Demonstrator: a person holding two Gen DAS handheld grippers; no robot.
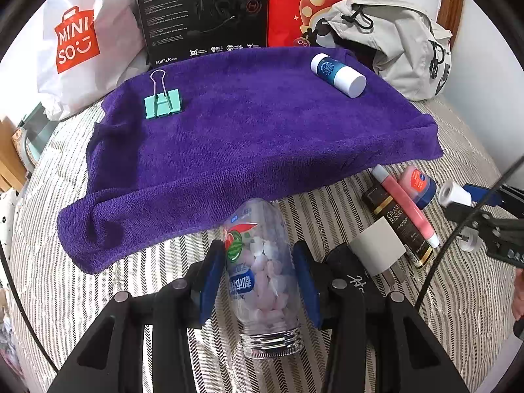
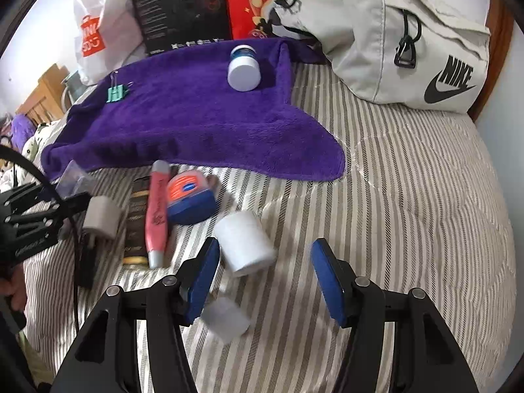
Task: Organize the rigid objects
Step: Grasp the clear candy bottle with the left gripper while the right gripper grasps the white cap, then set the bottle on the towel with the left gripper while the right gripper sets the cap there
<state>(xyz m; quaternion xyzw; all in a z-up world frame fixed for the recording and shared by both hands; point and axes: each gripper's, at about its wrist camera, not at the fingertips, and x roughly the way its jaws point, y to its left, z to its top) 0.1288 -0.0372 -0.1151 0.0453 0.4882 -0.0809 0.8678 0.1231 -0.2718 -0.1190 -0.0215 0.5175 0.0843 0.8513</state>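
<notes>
The left gripper (image 1: 258,271) has its jaws set around a clear bottle (image 1: 262,262) of pink and white candies; the blue pads sit at the bottle's sides, though firm contact cannot be told for sure. The bottle lies on the striped bed (image 1: 98,288), open threaded neck toward the camera, its far end just at the edge of a purple towel (image 1: 255,140).

On the towel lie a teal binder clip (image 1: 162,102) at about ten o'clock and a blue-and-white bottle (image 1: 337,70) at about one o'clock, well apart from each other. At three o'clock from the clear bottle sits a small cluster — a white plug (image 1: 376,249), a dark box (image 1: 398,226), a pink tube (image 1: 406,204) lying across the box, and a small blue jar (image 1: 417,185) with a red label.

The right gripper (image 2: 265,278) hovers with jaws wide and nothing between them. A white cap (image 2: 245,242) lies on the bed just beside its left pad — at eleven o'clock from the gripper's middle. A blurred white piece (image 2: 226,322) shows below that pad.

A grey bag (image 2: 393,39), a black carton (image 1: 203,13), a red bag (image 1: 308,3) and a white shopping bag (image 1: 82,42) stand at the towel's far side.
</notes>
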